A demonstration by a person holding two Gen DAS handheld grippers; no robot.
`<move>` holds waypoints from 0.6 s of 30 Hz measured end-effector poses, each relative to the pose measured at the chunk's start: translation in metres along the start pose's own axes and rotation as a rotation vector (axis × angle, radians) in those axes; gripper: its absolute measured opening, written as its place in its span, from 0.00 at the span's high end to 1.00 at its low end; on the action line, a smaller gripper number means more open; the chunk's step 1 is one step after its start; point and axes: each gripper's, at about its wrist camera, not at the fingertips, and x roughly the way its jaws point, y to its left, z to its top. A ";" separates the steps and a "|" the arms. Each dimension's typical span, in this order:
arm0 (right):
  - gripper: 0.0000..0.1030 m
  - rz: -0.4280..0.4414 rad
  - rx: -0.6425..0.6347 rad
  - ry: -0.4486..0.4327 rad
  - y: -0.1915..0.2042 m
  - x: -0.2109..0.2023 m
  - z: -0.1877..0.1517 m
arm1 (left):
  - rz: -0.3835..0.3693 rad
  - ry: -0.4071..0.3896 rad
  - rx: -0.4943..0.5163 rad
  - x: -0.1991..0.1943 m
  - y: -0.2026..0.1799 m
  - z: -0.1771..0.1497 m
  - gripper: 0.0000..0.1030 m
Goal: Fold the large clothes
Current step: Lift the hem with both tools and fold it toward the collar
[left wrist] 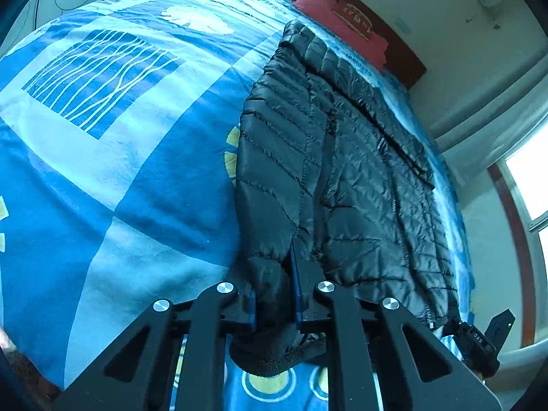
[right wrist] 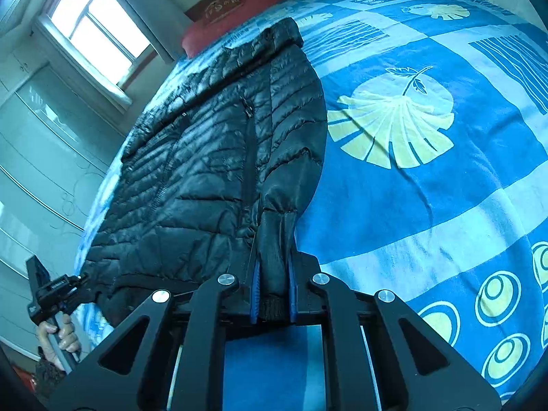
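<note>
A black quilted puffer jacket [left wrist: 342,171] lies lengthwise on the bed, collar at the far end by the pillow. In the left wrist view my left gripper [left wrist: 274,287] is shut on the cuff of the sleeve that runs along the jacket's left edge; the ribbed cuff end hangs below the pads. In the right wrist view the jacket [right wrist: 205,171] lies to the left, and my right gripper [right wrist: 273,274] is shut on the cuff of the sleeve along its right edge. Each view shows the other gripper at the jacket's near corner: right gripper [left wrist: 455,328], left gripper [right wrist: 85,282].
A blue patterned bedspread [right wrist: 428,205] covers the wide bed beyond the jacket. A red pillow [left wrist: 335,24] lies against the dark headboard [left wrist: 404,51]. A window [right wrist: 96,27] and pale wardrobe doors [right wrist: 34,154] stand past the bed's edge. A hand [right wrist: 58,339] grips the left gripper's handle.
</note>
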 end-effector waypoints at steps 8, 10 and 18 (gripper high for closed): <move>0.89 0.151 0.080 -0.038 0.002 -0.042 0.001 | -0.130 -0.044 -0.049 -0.044 -0.010 0.006 0.89; 0.89 0.184 0.090 -0.051 0.004 -0.055 -0.001 | -0.149 -0.054 -0.045 -0.056 -0.014 0.006 0.89; 0.89 0.272 0.096 -0.087 0.022 -0.097 -0.003 | -0.214 -0.076 -0.042 -0.099 -0.022 -0.007 0.89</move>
